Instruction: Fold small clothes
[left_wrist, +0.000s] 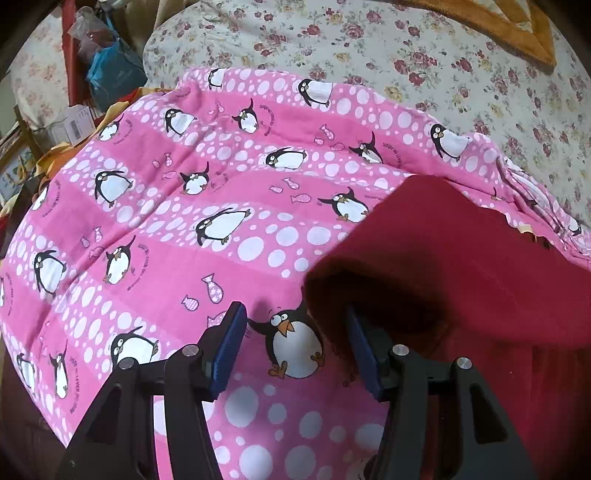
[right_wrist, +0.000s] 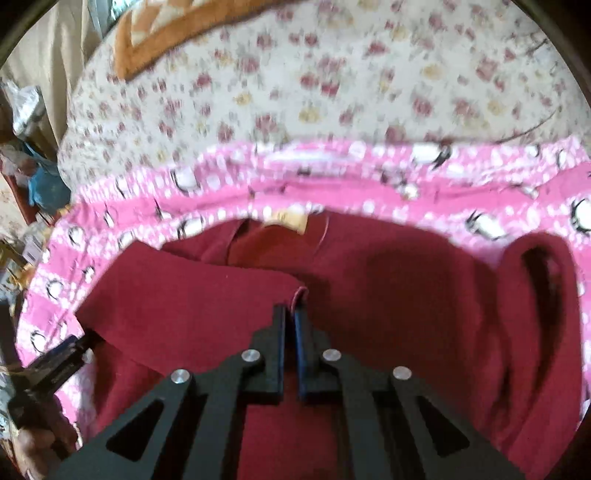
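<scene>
Black linkage arms fill the bottom of both wrist views. Between the right gripper's (right_wrist: 290, 314) blue pads, which are pressed nearly together, a thin hem of the red garment (right_wrist: 388, 280) is pinched; that hem belongs to a flap folded across the garment's left part. The picture from this side is blurred, so finer detail of the hem is lost.

The left gripper (left_wrist: 295, 325) stands about half apart with nothing between its pads, only the pink penguin blanket (left_wrist: 166, 229) showing through the gap. Its right pad sits just beside, perhaps touching, the garment's folded edge; which one cannot be told. In the right wrist view this gripper shows at the garment's lower left, with a hand (right_wrist: 33, 443) behind it.

The garment lies on the blanket toward its near right part, collar and a tan label (right_wrist: 286, 220) toward the blanket's far edge, a sleeve lying near the right edge. The blanket is spread over a floral sheet (left_wrist: 424, 55). A blue bag (left_wrist: 110, 70) hangs beyond the bed's far left corner.
</scene>
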